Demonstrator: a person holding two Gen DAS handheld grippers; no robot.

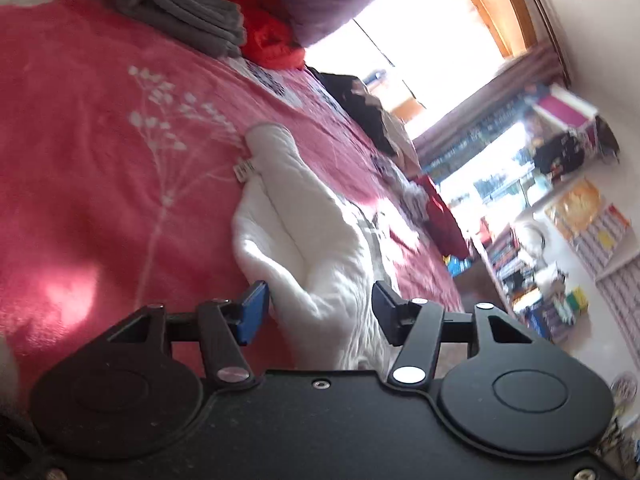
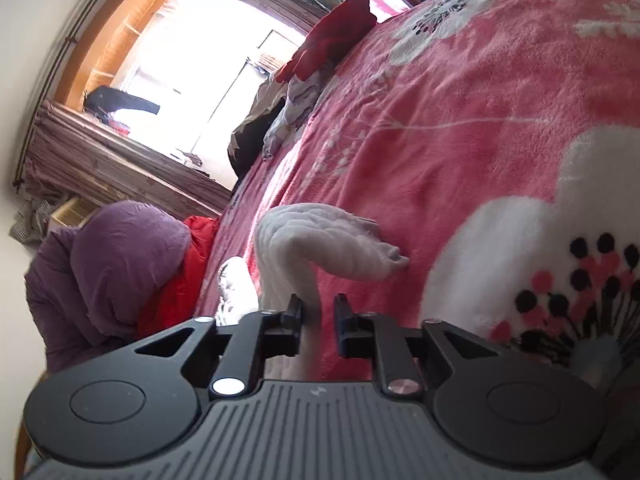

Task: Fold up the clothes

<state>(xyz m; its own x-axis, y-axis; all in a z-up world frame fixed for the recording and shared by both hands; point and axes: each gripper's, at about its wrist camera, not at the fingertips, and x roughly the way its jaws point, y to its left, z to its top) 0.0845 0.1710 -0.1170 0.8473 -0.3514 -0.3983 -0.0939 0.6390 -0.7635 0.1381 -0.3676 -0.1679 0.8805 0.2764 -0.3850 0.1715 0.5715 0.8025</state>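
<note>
- Pink fleece blanket with white flower print covers the bed, fills most of both views; one bright window behind, shelves of clutter along the wall.
- One purple quilted bundle at the bed's edge, one red garment tucked against it.
- One folded grey stack at the far end of the bed in the left view.
- One second red garment at the far bed edge, right view.
- One white garment lying crumpled on the blanket, small tag at its far end; one end lifted off the bed.
- Left gripper: jaws spread wide, white cloth between them, neither pad seen touching it.
- Right gripper: jaws narrowed, a strip of white garment runs up through the gap; firm pinch or not, can't tell.
</note>
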